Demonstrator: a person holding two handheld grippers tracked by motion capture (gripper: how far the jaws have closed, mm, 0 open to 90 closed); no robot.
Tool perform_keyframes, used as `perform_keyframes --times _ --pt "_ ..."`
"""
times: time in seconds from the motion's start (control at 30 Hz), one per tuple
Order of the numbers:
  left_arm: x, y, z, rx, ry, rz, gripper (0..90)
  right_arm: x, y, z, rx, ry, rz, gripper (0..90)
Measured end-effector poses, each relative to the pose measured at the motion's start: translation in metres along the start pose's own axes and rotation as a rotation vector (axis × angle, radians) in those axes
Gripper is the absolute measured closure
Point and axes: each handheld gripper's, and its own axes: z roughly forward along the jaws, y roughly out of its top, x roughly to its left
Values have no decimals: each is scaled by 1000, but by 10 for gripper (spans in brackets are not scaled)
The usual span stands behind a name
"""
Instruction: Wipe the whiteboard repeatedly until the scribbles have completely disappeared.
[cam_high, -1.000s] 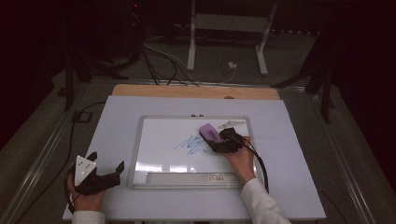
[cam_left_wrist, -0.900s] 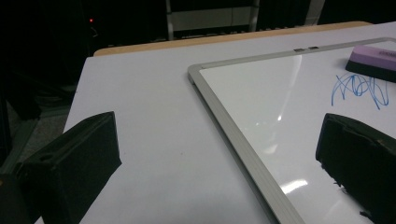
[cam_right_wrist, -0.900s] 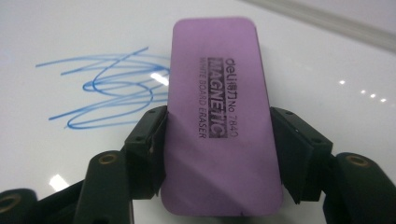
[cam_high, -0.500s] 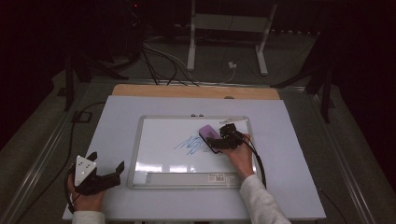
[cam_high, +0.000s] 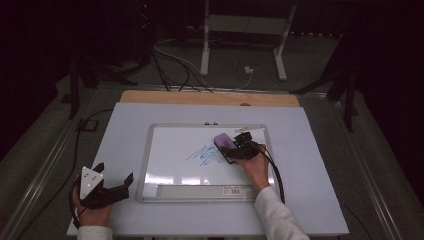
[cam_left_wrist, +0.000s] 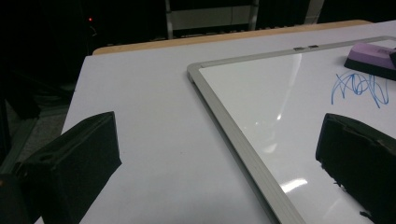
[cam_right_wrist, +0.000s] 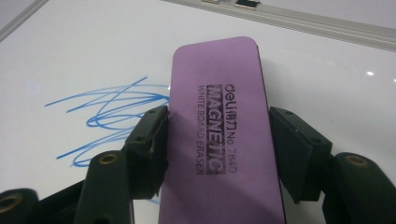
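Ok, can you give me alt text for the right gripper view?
A purple whiteboard eraser lies between the right gripper's black fingers, which have just been closing on its long sides. It rests on the whiteboard beside a blue scribble.

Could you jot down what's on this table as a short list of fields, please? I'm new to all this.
Surface: pale table
Board: whiteboard lying flat, metal frame
Marks: blue scribble near the board's middle
Eraser: purple eraser, on the board beside the scribble
Right tool: jaws closing around the eraser's sides
Left tool: open, holding nothing, left of the board
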Motion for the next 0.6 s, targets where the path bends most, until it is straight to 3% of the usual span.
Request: perform_keyframes --times 0.23,0.33,0.4,0.6 --pt "0 0 0 2 0 -1 6 -18 1 -8 3 -92 47 409" --pt "-1 0 1 3 -1 0 6 -21 0 -10 1 -104 62 409" --pt "-1 0 1 2 0 -1 6 -16 -1 -10 2 -105 56 409" --pt "-1 0 0 1 1 2 6 18 -5 -3 17 -30 -31 409"
